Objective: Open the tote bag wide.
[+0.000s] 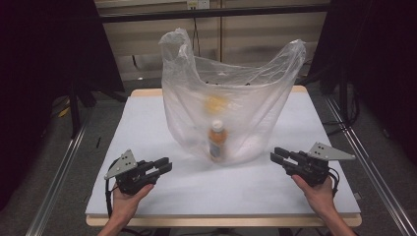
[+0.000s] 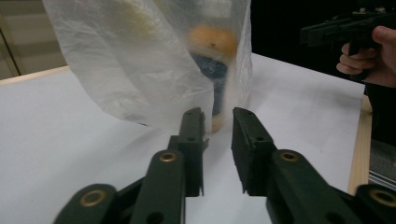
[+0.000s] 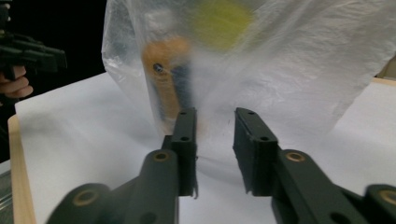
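A clear plastic bag [image 1: 231,98] stands upright and open-mouthed in the middle of the white table [image 1: 147,128]. Inside it an orange-brown bottle [image 1: 217,140] with a pale cap stands upright, with a blurred yellow thing [image 1: 215,104] behind it. My left gripper [image 1: 164,166] is held level at the front left and points toward the bag, well short of it. Its jaws [image 2: 218,114] stand a little apart with nothing between them. At the front right my right gripper [image 1: 275,156] also points at the bag, and its narrow gap [image 3: 215,114] is bare too. The bottle [image 3: 168,74] shows through the film.
Black frame posts and dark curtains flank the table on both sides. Metal rails run along the floor at left and right. The table's wooden front edge [image 1: 221,220] lies just behind the person's wrists.
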